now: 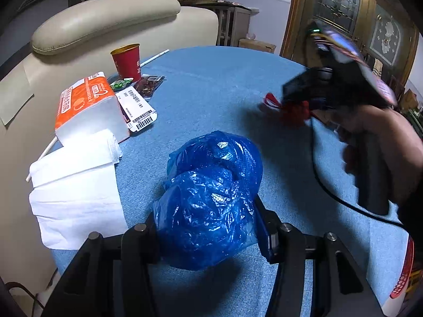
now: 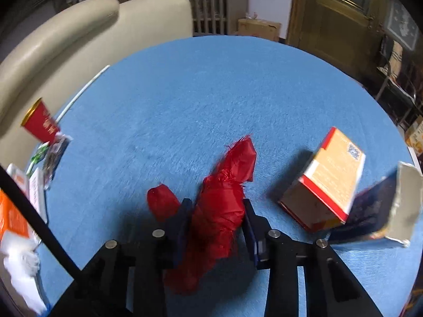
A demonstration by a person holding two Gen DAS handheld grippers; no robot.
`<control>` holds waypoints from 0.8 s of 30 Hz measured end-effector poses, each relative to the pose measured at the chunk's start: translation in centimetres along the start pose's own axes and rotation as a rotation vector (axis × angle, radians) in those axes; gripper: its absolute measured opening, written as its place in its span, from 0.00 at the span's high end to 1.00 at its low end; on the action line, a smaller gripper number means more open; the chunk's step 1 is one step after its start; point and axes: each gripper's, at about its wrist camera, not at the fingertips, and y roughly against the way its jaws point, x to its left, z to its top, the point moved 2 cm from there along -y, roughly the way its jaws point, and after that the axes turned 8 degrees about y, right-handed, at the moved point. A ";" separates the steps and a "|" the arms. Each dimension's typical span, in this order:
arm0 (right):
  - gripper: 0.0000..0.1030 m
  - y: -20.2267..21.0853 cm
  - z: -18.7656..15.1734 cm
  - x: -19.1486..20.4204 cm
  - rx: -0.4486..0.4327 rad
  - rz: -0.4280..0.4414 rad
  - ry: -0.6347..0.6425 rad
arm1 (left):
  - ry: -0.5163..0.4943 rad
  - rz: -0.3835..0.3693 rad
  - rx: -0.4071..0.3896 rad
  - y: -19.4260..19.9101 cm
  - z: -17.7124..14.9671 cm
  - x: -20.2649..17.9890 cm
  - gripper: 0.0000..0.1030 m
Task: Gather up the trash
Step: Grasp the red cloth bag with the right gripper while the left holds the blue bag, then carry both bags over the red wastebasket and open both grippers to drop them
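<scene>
My left gripper (image 1: 208, 227) is shut on a crumpled blue plastic bag (image 1: 211, 185) that bulges ahead of the fingers over the blue tablecloth (image 1: 211, 84). My right gripper (image 2: 216, 219) is shut on a crumpled red plastic wrapper (image 2: 222, 206), which sticks out past the fingertips above the cloth. The right gripper also shows in the left wrist view (image 1: 288, 105), blurred, with the red wrapper (image 1: 275, 105) at its tip, to the right of and beyond the blue bag.
At the left are a red paper cup (image 1: 127, 62), an orange tissue pack (image 1: 87, 105), white tissues (image 1: 74, 185), snack wrappers (image 1: 150, 84) and a white straw (image 1: 156, 56). An orange carton (image 2: 325, 182) and a dark foil packet (image 2: 383, 206) lie right. A beige sofa (image 1: 105, 18) stands behind.
</scene>
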 end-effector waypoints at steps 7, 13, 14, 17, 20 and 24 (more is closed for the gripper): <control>0.62 5.7 -4.1 -0.8 -0.068 0.060 0.045 | -0.002 0.005 -0.004 0.1 -0.1 -1.0 0.47; 0.62 9.5 -8.7 -1.8 -0.114 0.114 0.029 | -0.011 0.026 -0.008 0.7 -0.3 -1.8 0.48; 0.62 9.9 -9.5 -1.9 -0.111 0.128 0.021 | -0.014 0.031 -0.006 0.9 -0.4 -2.0 0.48; 0.62 10.7 -10.8 -2.4 -0.124 0.132 0.026 | -0.024 0.043 -0.023 1.5 -0.2 -2.2 0.48; 0.62 11.8 -11.9 -2.9 -0.137 0.142 0.008 | -0.019 0.047 -0.015 1.9 -0.3 -2.3 0.49; 0.62 13.7 -13.8 -3.9 -0.157 0.141 -0.016 | -0.036 0.052 -0.025 2.7 -0.4 -3.3 0.49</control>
